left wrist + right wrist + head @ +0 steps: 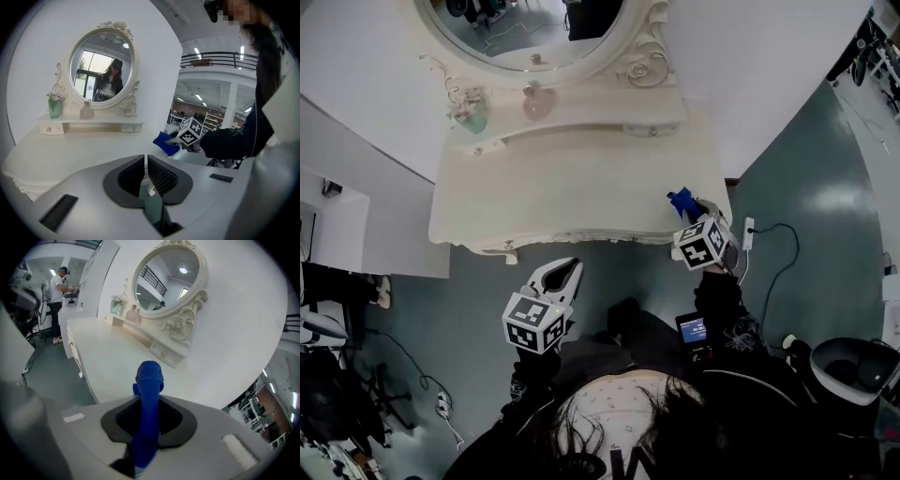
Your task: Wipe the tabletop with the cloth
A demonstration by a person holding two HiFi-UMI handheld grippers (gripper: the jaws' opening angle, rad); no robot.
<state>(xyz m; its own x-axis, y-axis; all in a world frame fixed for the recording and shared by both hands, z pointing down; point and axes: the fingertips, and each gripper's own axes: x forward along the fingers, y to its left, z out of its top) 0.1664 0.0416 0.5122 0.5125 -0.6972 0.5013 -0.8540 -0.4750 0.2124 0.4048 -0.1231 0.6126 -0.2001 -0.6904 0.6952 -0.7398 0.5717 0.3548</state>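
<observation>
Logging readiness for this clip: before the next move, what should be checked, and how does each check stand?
1. Blue cloth clamped in right hand-held gripper: ok.
2. Cloth over tabletop, at its right front corner: ok.
3. Cloth touching the surface: cannot tell.
4. Left hand-held gripper shut, empty, off the table: ok.
5. Wiping path free; green vase and pink bottle sit on the raised shelf: ok.

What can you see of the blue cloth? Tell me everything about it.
The blue cloth is bright, soft-looking fabric, bunched into a narrow fold. The right gripper is shut on it, and its free end sticks out past the jaws. It is held over the front right corner of the white dressing table; whether it touches the top cannot be told.
</observation>
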